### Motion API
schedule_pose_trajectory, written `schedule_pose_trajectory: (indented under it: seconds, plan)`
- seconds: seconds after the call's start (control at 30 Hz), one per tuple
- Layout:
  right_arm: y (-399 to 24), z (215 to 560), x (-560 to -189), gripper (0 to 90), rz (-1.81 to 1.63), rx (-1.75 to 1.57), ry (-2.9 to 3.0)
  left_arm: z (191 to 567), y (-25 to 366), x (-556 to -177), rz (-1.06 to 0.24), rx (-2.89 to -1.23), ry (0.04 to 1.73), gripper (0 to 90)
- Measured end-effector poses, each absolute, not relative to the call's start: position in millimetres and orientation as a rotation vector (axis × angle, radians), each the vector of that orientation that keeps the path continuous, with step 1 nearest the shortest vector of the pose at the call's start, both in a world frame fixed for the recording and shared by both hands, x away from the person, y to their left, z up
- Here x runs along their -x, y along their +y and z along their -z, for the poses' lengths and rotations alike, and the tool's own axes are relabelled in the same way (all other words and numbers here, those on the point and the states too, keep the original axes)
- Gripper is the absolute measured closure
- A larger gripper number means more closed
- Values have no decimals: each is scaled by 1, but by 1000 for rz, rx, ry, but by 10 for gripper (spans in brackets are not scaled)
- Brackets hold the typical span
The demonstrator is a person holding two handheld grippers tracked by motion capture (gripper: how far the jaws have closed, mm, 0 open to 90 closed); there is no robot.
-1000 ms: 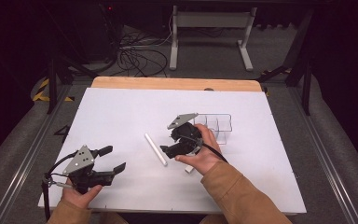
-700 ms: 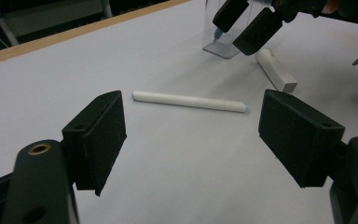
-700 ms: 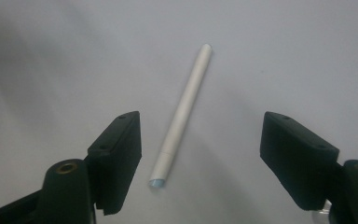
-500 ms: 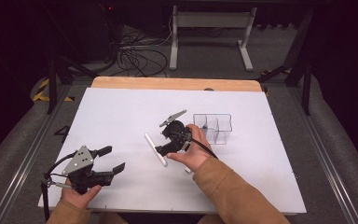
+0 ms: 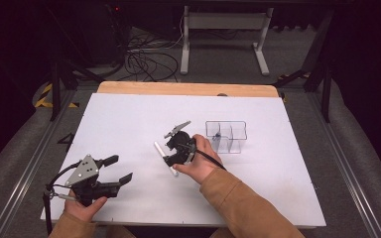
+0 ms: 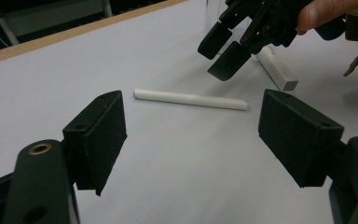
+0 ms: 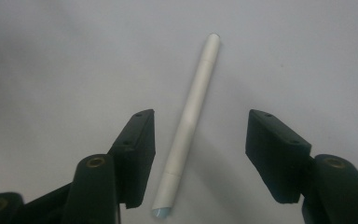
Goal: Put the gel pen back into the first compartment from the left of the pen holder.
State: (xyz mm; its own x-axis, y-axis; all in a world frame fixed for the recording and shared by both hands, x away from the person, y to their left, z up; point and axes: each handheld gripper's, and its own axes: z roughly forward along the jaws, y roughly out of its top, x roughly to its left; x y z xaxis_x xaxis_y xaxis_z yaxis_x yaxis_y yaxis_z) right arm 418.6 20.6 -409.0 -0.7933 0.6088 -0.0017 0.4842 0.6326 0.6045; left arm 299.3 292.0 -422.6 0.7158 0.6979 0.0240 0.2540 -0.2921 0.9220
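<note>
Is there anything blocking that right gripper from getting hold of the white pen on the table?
Nothing visible does. In the right gripper view the white pen lies on the bare table between the right gripper's jaws, which have just been closing and do not yet press on it. A white block lies beside it, off to one side.

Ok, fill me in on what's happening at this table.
A person works at a white table with a gripper in each hand. The right gripper is down over a white pen lying flat on the table; its jaws have just been closing, with the pen between them but not yet clamped. The left gripper hovers open at the near left, holding nothing. A clear divided organizer stands just beyond the right hand, and a second white stick-like item lies near the pen.
</note>
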Motion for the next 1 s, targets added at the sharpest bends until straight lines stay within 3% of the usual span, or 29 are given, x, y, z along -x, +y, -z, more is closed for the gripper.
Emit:
schedule_pose_trajectory:
  seconds: [0.13, 0.63, 1.0]
  plan:
    - [22, 414, -418, 518, -922, -957, 2652, 423, 292, -300, -529, -1867, 737, 241]
    - [35, 427, -424, 617, -929, -1061, 2658, 424, 292, -299, -531, -1873, 736, 241]
    - [45, 436, -429, 629, -885, -1020, 2612, 425, 292, -299, -530, -1878, 733, 241]
